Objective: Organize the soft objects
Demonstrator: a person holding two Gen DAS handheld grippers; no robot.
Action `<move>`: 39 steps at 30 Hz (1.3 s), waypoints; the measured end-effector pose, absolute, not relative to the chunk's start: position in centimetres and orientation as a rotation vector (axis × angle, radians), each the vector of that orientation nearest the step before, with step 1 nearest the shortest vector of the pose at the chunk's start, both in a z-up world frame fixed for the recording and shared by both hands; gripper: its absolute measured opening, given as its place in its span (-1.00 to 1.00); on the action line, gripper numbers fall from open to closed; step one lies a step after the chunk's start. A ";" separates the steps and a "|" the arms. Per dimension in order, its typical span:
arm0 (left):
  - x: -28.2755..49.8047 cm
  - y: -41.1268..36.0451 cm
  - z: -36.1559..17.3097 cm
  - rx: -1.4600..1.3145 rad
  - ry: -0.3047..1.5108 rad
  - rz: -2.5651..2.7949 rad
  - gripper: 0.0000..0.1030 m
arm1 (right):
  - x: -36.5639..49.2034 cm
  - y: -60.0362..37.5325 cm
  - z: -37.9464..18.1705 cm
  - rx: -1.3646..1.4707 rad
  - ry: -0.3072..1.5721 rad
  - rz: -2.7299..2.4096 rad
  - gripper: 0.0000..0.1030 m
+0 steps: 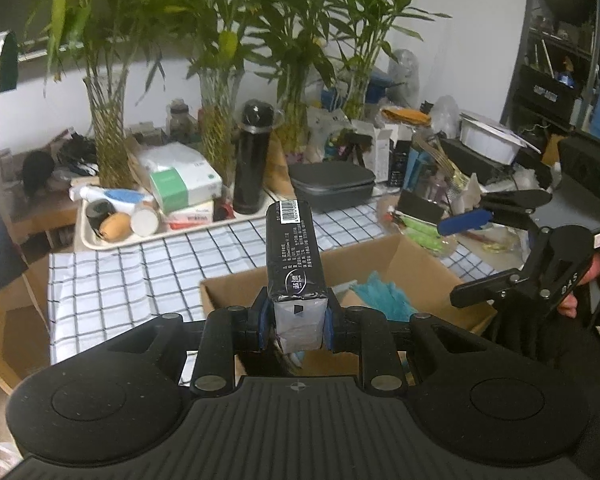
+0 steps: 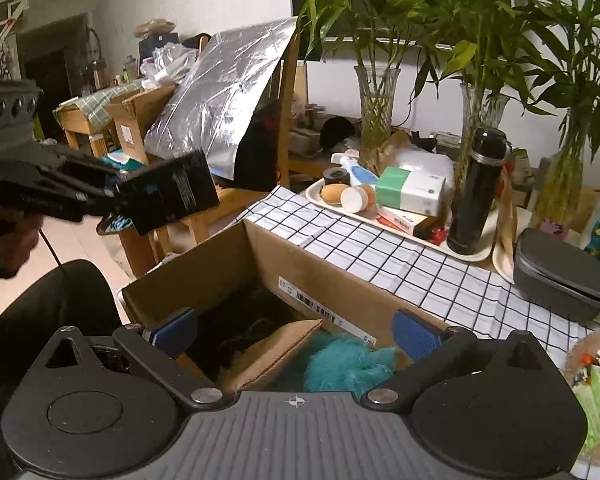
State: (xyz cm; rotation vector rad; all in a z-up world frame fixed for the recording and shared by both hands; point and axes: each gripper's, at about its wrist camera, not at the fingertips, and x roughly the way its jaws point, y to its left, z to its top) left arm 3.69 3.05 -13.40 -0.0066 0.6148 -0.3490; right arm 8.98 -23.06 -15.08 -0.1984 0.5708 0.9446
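A black tissue pack (image 1: 294, 256) is pinched at its lower end by the left gripper (image 1: 296, 322) above the cardboard box (image 1: 412, 258). The right gripper (image 2: 294, 334) is spread wide, empty. The pack is judged light and compressible; a mid-body hold would be steadier.

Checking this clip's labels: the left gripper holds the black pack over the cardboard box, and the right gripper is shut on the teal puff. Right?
Not quite. The right gripper is open and empty, per the right wrist view; the teal puff lies in the cardboard box. The left gripper does hold the black pack.
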 end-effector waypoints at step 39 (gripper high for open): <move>5.0 1.4 -14.0 0.043 0.695 -0.250 0.23 | 8.8 -23.9 -15.3 -0.192 0.573 0.902 1.00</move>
